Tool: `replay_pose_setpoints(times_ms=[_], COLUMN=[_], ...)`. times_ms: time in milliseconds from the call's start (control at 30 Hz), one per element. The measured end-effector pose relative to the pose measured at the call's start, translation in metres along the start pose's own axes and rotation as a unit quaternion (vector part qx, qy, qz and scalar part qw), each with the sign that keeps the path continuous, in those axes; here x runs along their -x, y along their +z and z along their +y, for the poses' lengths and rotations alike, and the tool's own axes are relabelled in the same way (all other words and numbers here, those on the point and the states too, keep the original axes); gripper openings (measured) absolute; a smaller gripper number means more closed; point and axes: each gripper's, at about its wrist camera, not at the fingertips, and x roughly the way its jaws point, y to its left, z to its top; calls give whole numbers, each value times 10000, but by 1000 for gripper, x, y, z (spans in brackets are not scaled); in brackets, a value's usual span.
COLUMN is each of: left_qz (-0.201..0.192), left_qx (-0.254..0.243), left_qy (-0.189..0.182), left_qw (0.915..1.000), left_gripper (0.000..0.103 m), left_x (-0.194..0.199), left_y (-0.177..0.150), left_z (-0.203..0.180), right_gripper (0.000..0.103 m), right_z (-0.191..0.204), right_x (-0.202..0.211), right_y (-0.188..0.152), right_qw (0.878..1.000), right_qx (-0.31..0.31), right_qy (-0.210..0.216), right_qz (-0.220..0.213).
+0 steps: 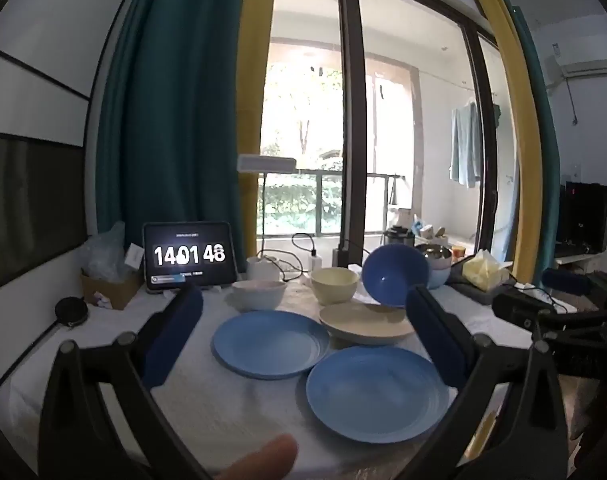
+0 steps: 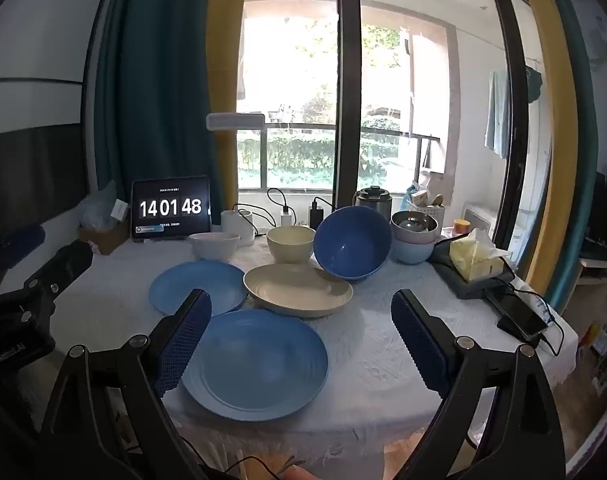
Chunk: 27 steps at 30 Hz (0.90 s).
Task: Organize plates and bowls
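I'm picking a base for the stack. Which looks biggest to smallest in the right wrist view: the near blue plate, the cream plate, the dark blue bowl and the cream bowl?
1. Near blue plate, though it lies closest to the camera.
2. Cream plate.
3. Dark blue bowl, tilted on its side.
4. Cream bowl.

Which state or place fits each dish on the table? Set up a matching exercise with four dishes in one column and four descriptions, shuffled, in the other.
Column 1
1. dark blue bowl
2. cream plate
3. cream bowl
4. nearest blue plate

Column 2
A. upright, behind the cream plate
B. flat, closest to the open claws
C. tilted on its side
D. flat, just left of the tilted bowl

Pairs: 1-C, 2-D, 3-A, 4-B
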Motion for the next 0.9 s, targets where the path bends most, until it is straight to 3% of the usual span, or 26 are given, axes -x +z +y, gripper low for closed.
replay_pose_setpoints(times_ms=[100,367,900], left_qz=[-59,134,85], left_qx=[-237,142,88], left_qy=[153,19,-3], left_qw=[9996,9998,9999], left_gripper=[102,102,102], left_x=[8,2,10], left_y=[-5,-2,-1], left_z=[-9,9,5], right_gripper=[94,94,94], right_z=[0,2,1], right_x=[1,-3,-1], right_y=[0,1,-1], right_qw=[10000,10000,10000], right_qx=[-66,26,-38], right_qy=[2,-24,-50], right_qz=[-27,36,9])
